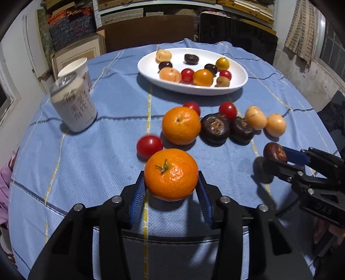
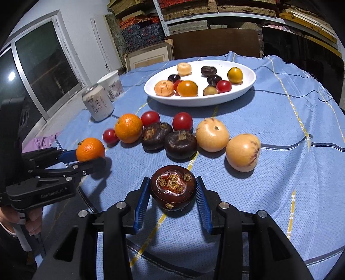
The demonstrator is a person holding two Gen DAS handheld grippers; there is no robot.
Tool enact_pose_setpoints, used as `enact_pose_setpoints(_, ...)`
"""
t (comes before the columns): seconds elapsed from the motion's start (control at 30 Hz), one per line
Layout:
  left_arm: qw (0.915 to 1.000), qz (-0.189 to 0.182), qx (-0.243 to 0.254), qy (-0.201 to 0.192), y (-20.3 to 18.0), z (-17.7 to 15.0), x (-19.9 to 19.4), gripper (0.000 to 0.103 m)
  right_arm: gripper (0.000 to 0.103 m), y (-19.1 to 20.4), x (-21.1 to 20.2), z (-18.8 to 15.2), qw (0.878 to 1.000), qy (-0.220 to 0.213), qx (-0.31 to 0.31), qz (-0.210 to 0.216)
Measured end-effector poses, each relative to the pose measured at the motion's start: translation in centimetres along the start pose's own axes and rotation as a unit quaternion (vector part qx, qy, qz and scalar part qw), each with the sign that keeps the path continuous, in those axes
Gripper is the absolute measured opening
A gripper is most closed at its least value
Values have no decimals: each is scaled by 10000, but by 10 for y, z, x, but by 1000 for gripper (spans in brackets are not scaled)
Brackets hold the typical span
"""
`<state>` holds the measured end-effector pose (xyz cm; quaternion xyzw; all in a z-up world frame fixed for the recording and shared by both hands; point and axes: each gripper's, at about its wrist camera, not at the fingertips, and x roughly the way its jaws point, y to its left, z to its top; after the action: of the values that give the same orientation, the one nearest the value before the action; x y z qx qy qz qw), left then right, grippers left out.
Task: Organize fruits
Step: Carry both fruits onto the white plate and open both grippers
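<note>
The setting reads as a storeroom or back room of a home or small shop, used also as a sitting place. Far wall: metal shelves (image 2: 194,13) packed with flat woven and patterned boxes (image 2: 140,32), with a cardboard carton (image 2: 148,57) on the floor below. Left side: a sliding glass door (image 2: 43,64) in a pale, scuffed wall. Right side: a cloth (image 1: 301,32) hung by a window. A round desk under a blue checked tablecloth (image 2: 280,120) carries a white dish (image 2: 248,86) of fruit, a drink can (image 2: 98,103) and a paper cup (image 2: 111,85). Dark chairs (image 2: 215,43) stand at its far edge.
</note>
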<state>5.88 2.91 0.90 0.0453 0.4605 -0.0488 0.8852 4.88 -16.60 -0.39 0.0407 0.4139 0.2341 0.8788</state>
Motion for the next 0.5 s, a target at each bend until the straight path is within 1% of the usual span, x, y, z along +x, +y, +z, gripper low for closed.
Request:
enact_pose_setpoints(0.1,9997,-19,183,-168,-4,11,-10,45,43,0,-15,6,9996,-272,41,-31)
enact_pose_setpoints(0.17,9994,-85,211,-274,-4,18,-16,45,43,-2,-20,10,9995,-315,70,-47)
enact_pose_setpoints(0.27,9989,-234,239,-319,-6,34,-17,45,43,-6,-29,23,9991,-414,58,-66)
enact_pose_setpoints(0.43,9978,-342,336,-456,-10,72,-15,45,43,-12,-39,63,9983,-580,6,-81)
enact_pose_setpoints(0.5,9978,-322,309,-489,-11,89,-10,45,43,-13,-39,79,9975,-687,-19,-141)
